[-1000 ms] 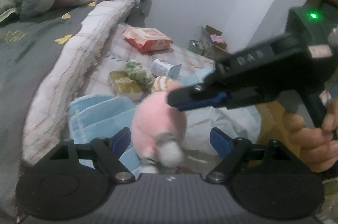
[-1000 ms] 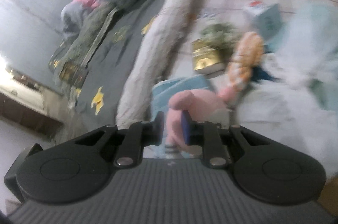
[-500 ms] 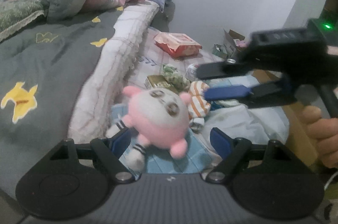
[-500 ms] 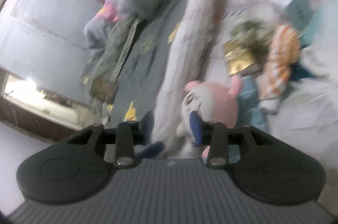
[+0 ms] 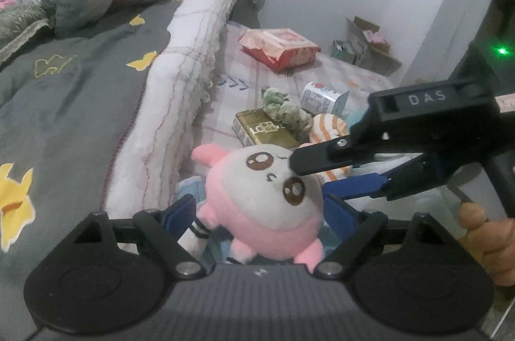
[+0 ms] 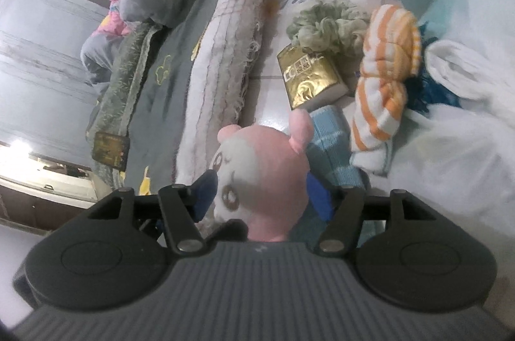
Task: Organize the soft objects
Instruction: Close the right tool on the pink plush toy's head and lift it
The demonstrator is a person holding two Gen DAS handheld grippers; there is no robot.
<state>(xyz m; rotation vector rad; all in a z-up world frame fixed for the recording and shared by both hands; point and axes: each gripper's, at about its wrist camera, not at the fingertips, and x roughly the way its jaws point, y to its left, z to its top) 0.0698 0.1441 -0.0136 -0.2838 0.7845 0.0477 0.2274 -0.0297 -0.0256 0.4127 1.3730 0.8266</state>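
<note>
A pink plush toy (image 5: pixel 267 199) with a white face lies on a light blue towel (image 6: pixel 334 147), just beside the bed's white quilted edge (image 5: pixel 180 102). The left gripper (image 5: pixel 259 209) stands wide open around the toy's sides. The right gripper (image 6: pixel 260 196), whose jaws have just been opening, also straddles the toy without pressing it. Beyond the toy lie an orange-striped sock (image 6: pixel 386 77) and a gold box (image 6: pixel 309 80).
</note>
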